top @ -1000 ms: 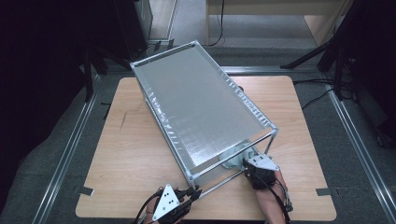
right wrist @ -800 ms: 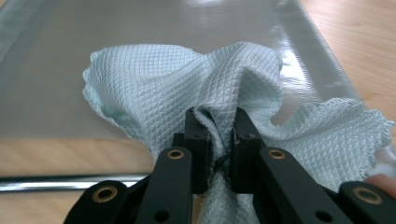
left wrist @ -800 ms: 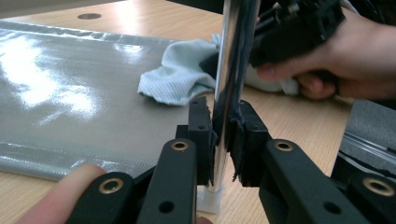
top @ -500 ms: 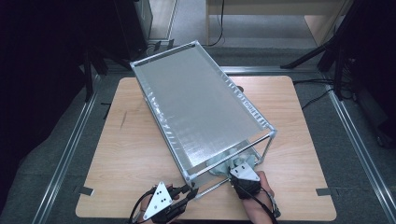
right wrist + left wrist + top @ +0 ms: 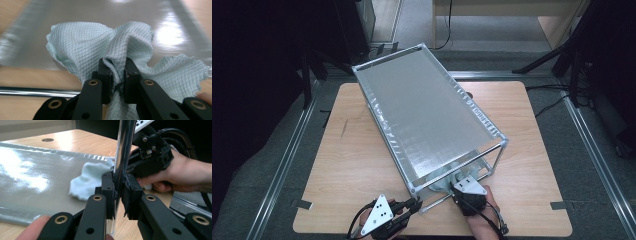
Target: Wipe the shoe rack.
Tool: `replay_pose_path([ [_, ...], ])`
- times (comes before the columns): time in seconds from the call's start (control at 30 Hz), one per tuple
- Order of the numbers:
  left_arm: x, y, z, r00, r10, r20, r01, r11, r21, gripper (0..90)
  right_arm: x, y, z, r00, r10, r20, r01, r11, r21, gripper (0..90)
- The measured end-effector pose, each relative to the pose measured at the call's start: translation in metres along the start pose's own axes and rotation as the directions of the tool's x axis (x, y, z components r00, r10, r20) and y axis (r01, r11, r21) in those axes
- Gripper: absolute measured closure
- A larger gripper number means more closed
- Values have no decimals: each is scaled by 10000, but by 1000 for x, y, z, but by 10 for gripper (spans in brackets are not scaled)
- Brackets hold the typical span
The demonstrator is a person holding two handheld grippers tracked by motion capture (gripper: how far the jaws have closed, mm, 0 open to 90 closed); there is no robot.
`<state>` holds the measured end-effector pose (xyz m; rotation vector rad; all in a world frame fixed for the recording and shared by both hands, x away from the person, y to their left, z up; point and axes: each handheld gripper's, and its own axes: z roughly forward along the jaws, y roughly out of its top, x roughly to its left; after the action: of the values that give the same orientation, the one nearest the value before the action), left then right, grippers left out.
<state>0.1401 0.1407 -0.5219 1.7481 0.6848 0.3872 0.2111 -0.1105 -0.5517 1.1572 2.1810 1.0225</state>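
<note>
we are in the wiping step. our left gripper (image 5: 414, 205) is clenched on the chrome post (image 5: 123, 157) at the near corner of the two-tier shelf rack (image 5: 427, 112), which stands diagonally on the table (image 5: 347, 165) from its far-left part toward the near-right. in the left gripper view the fingers (image 5: 108, 192) press the post from both sides, so that hand is steadying the rack.

our right gripper (image 5: 460, 185) grasps the light blue cloth (image 5: 100, 42); in the right gripper view its fingers (image 5: 105, 73) pinch a bunched fold of the waffle-textured fabric, the rest fanning out over the grey liner of the lower shelf (image 5: 105, 12). in the high view the cloth sits under the top shelf at the rack's near end, close to the table's near edge.

we judge the wipe to be at its early part, with the cloth at the near end of the lower tier. the next move, as we see it, calls for pushing the cloth flat along the liner toward the far end, keeping the right gripper low enough to pass under the top shelf, while the left grip holds the post firm so the rack does not slide.
</note>
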Motion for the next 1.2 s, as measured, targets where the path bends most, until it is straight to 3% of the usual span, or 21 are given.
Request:
replay_pose_path([
  [0.03,-1,0,2,10000,33,4,-33,10000,-11,815,6,1,0,9995,40,-320,-39,10000,35,797],
  [0.07,-1,0,2,10000,33,4,-33,10000,-11,815,6,1,0,9995,40,-320,-39,10000,35,797],
  [0.1,-2,0,3,10000,24,-3,-24,10000,-29,815,20,2,0,9946,-109,-1032,113,9999,38,793],
  [0.17,-2,0,3,10000,29,-9,-29,10000,-29,815,36,2,-1,9804,-458,-1918,450,9990,-84,784],
  [0.2,-2,0,3,10000,29,-9,-29,10000,-29,815,36,2,-1,9804,-458,-1918,450,9990,-84,784],
  [0.23,-2,0,3,10000,44,-6,-44,10000,-22,815,41,2,-1,9725,-706,-2220,686,9975,-166,782],
  [0.27,-2,0,3,10000,45,-4,-45,10000,-28,816,47,1,-2,9703,-1248,-2072,1229,9922,-219,781],
  [0.37,-2,-1,2,10000,12,0,-12,10000,-47,816,41,1,-1,9703,-1185,-2108,1173,9929,-184,782],
  [0.5,-2,-1,2,10000,32,36,-32,10000,-58,816,10,0,2,9892,-902,-1157,901,9959,-61,784],
  [0.57,-2,-1,2,10000,60,30,-60,10000,-54,816,2,0,2,9922,-912,-853,910,9958,-62,784],
  [0.6,-2,-1,2,10000,78,45,-78,9999,-72,816,-15,0,2,9970,-619,-460,620,9981,12,785],
  [0.63,-2,-1,2,10000,78,45,-78,9999,-72,816,-15,0,2,9970,-619,-460,620,9981,12,785],
  [0.7,-2,-2,3,9999,110,29,-110,9999,-87,816,-31,-1,1,9990,-438,-134,439,9990,41,788],
  [0.73,-2,-2,3,9999,112,28,-112,9999,-90,817,-46,-1,-1,9994,-262,229,261,9996,46,790],
  [0.77,-2,-2,3,9999,112,28,-112,9999,-90,817,-46,-1,-1,9994,-262,229,261,9996,46,790],
  [0.8,-2,-2,3,9999,113,30,-112,9999,-89,816,-61,-2,-2,9980,39,626,-39,10000,5,792],
  [0.83,-2,-2,3,9999,113,33,-113,9999,-90,816,-61,-2,-2,9980,39,626,-39,10000,5,792],
  [0.87,-2,-2,3,9999,120,32,-120,9999,-90,817,-74,-3,-4,9933,484,1046,-479,9988,-78,793],
  [0.97,-1,-2,3,9999,120,38,-119,9999,-90,816,-78,-5,-4,9924,671,1032,-657,9977,-170,797],
  [1.03,-2,-2,3,9999,113,29,-113,9999,-92,816,-71,-5,-3,9946,344,983,-336,9994,-105,797],
  [1.2,-2,-2,3,9999,121,-39,-121,9999,-97,816,-41,-2,0,10000,-28,67,28,10000,-47,797],
])
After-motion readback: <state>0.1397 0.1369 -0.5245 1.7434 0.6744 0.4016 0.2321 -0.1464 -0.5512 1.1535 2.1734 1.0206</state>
